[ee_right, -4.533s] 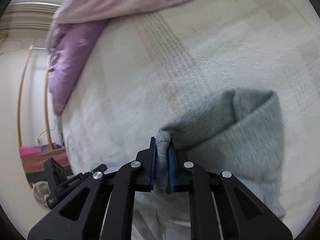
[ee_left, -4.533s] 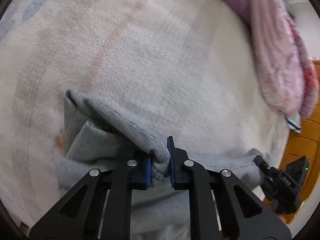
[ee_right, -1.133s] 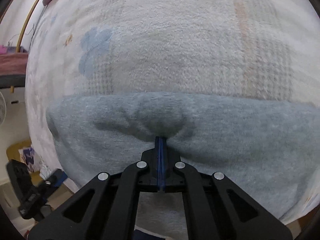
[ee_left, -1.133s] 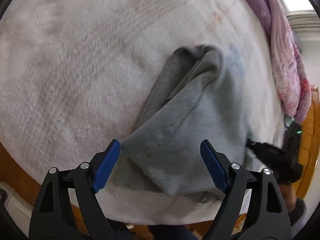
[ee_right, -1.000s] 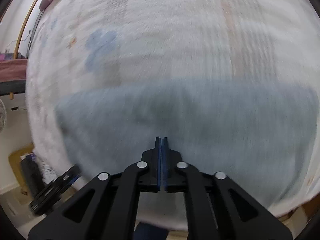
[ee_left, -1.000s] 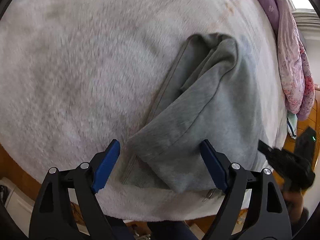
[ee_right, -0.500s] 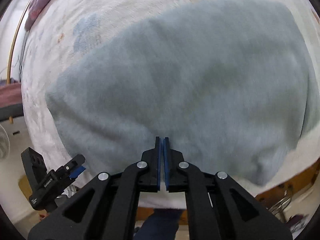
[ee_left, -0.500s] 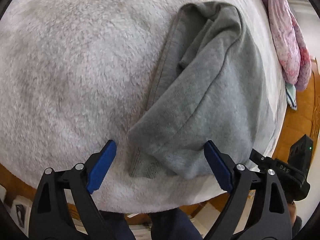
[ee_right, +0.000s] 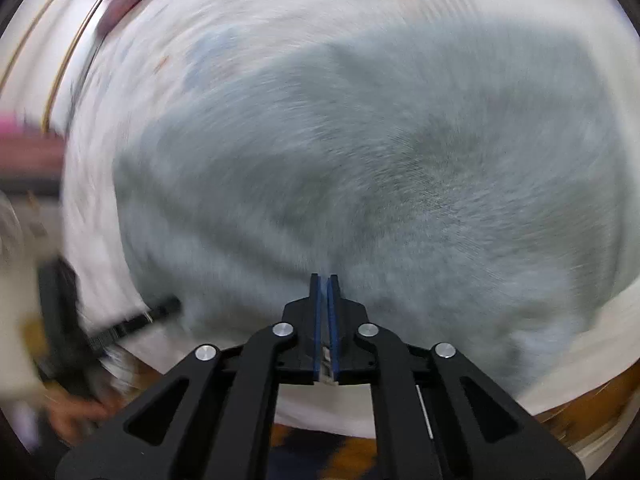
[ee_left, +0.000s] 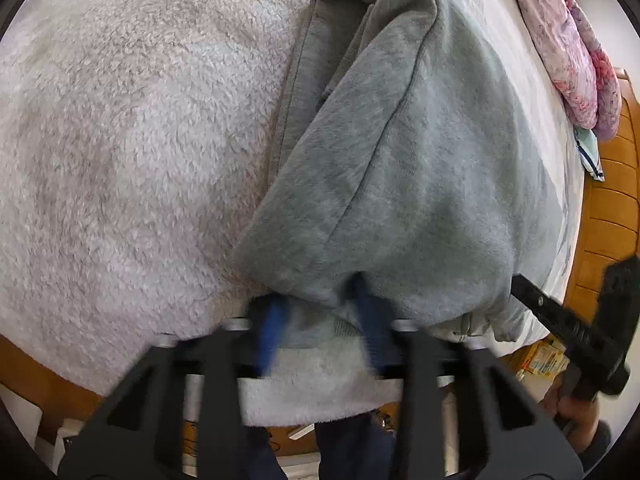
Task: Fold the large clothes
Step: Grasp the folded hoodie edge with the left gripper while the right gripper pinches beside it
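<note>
A grey sweatshirt (ee_left: 400,168) lies folded in layers on the fluffy white blanket (ee_left: 120,140), near the bed's front edge. My left gripper (ee_left: 320,320) is blurred; its blue pads sit partly open around the garment's near hem, with cloth between them. My right gripper (ee_right: 325,304) is shut with nothing in it, just above the grey sweatshirt (ee_right: 400,180); that view is smeared by motion. The right gripper also shows in the left wrist view (ee_left: 560,320) at the garment's right edge.
A pink and purple quilt (ee_left: 568,48) is bunched at the far right of the bed. A wooden headboard (ee_left: 612,200) stands at the right. The bed's wooden edge (ee_left: 40,372) and the floor lie just below the grippers.
The left gripper has let go of the sweatshirt, opened wide, then come down on its near hem with the jaws narrowing. The right gripper released the cloth and swept over the garment, shut.
</note>
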Demonstrator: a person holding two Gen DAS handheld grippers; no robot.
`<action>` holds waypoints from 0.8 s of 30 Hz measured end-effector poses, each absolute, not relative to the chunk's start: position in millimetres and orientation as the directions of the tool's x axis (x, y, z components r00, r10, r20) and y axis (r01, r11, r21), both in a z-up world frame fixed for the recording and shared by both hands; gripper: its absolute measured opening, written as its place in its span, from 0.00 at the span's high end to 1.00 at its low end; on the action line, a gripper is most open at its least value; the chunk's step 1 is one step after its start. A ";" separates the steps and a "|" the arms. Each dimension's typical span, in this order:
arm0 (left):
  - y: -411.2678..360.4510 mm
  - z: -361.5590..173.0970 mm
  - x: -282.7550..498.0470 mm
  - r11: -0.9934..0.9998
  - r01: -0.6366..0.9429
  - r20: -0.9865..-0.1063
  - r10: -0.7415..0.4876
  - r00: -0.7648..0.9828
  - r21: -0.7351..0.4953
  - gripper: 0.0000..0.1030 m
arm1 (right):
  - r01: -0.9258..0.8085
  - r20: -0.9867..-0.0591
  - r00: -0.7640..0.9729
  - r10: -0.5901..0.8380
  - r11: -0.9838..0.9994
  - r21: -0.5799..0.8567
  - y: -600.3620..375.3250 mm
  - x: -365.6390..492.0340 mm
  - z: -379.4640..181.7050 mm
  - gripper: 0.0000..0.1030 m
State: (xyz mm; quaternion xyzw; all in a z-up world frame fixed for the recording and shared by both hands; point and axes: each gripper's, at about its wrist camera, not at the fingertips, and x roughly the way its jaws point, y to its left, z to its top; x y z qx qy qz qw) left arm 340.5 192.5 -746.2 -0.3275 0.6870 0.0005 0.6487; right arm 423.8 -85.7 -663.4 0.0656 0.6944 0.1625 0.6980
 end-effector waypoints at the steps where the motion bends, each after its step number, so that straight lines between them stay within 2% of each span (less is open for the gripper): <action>1: 194.6 -744.2 339.1 0.760 -0.469 -0.876 -0.478 0.066 -0.450 0.87 | -0.178 -0.955 -0.004 0.298 0.939 0.294 -84.9 418.5 -656.1 0.88; 4: 198.8 -729.9 337.1 0.696 -0.507 -0.836 -0.540 0.096 -0.508 0.88 | -0.347 -0.949 0.086 0.305 0.902 0.258 -62.8 389.3 -632.6 0.81; 5: 198.6 -722.8 336.5 0.676 -0.507 -0.819 -0.562 0.114 -0.535 0.89 | -0.406 -0.940 0.119 0.319 0.880 0.247 -54.7 378.9 -625.7 0.74; 6: 198.2 -718.3 336.4 0.667 -0.505 -0.811 -0.572 0.122 -0.547 0.89 | -0.457 -0.931 0.143 0.335 0.857 0.238 -47.2 370.1 -621.0 0.60; 8: 195.8 -707.0 335.9 0.643 -0.501 -0.787 -0.601 0.141 -0.580 0.89 | -0.535 -0.902 0.186 0.389 0.810 0.239 -27.8 350.7 -613.1 0.41; 11: 192.0 -699.4 341.8 0.615 -0.504 -0.764 -0.626 0.157 -0.607 0.89 | -0.615 -0.876 0.212 0.433 0.756 0.225 2.1 329.1 -609.4 0.36; 18: 217.2 -701.7 349.8 0.557 -0.538 -0.733 -0.655 0.183 -0.632 0.89 | -0.702 -0.857 0.217 0.468 0.685 0.196 49.5 324.6 -625.1 0.35; 22: 220.4 -699.4 351.5 0.545 -0.534 -0.721 -0.666 0.191 -0.646 0.89 | -0.730 -0.877 0.259 0.405 0.676 0.097 76.0 325.6 -648.7 0.36; 23: 219.8 -700.9 353.2 0.546 -0.534 -0.721 -0.666 0.190 -0.645 0.89 | -0.732 -0.882 0.262 0.392 0.677 0.083 79.5 327.9 -652.9 0.50; 24: 219.8 -702.9 355.1 0.551 -0.538 -0.726 -0.664 0.181 -0.638 0.88 | -0.726 -0.884 0.260 0.389 0.682 0.087 77.7 332.1 -655.7 0.71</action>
